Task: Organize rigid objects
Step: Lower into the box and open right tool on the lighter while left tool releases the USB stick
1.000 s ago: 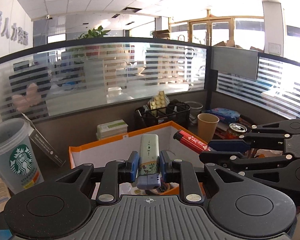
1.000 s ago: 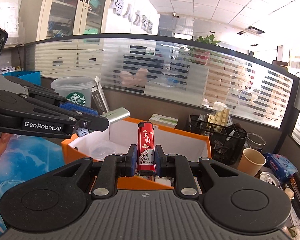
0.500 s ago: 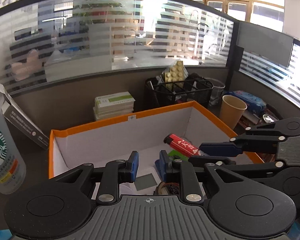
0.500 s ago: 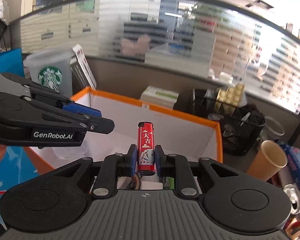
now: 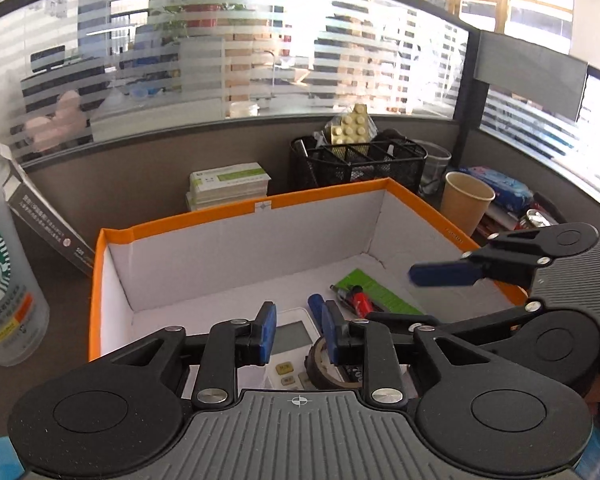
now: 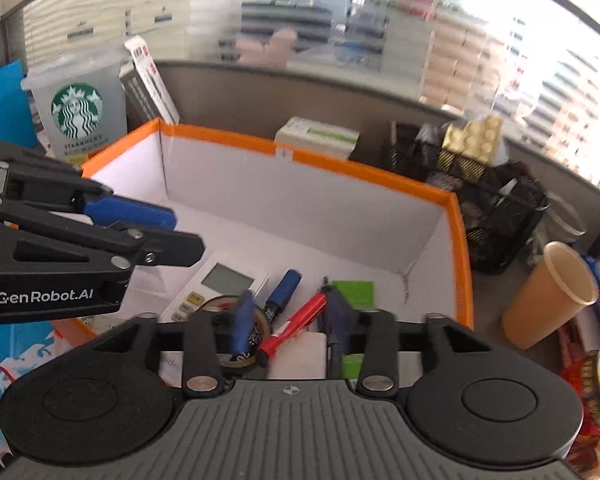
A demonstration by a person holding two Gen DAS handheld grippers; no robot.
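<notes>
An orange-rimmed white box [image 5: 260, 210] [image 6: 340, 164] holds a white remote [image 6: 216, 280] [image 5: 292, 332], a tape roll [image 5: 324, 368] [image 6: 228, 304], a blue marker [image 6: 284, 288], a green card [image 5: 376, 292] [image 6: 354, 292] and a red lighter [image 6: 296, 328] [image 5: 358, 300]. My left gripper [image 5: 298, 330] is open and empty over the box. My right gripper [image 6: 290, 320] is open, with the red lighter loose between its spread fingers [image 6: 242, 320]. The right gripper also shows in the left wrist view [image 5: 440, 274], and the left gripper in the right wrist view [image 6: 156, 224].
A Starbucks cup [image 5: 0, 280] [image 6: 76, 108] and a leaning booklet [image 5: 48, 220] stand left of the box. Behind it are stacked small boxes [image 5: 228, 184] and a black mesh basket [image 5: 360, 160] with a pill blister. A paper cup [image 5: 466, 204] [image 6: 548, 292] and a can [image 5: 534, 218] stand right.
Both grippers tilted down over the box. The left gripper opened and its pale lighter is gone. The right gripper opened and the red lighter dropped out.
</notes>
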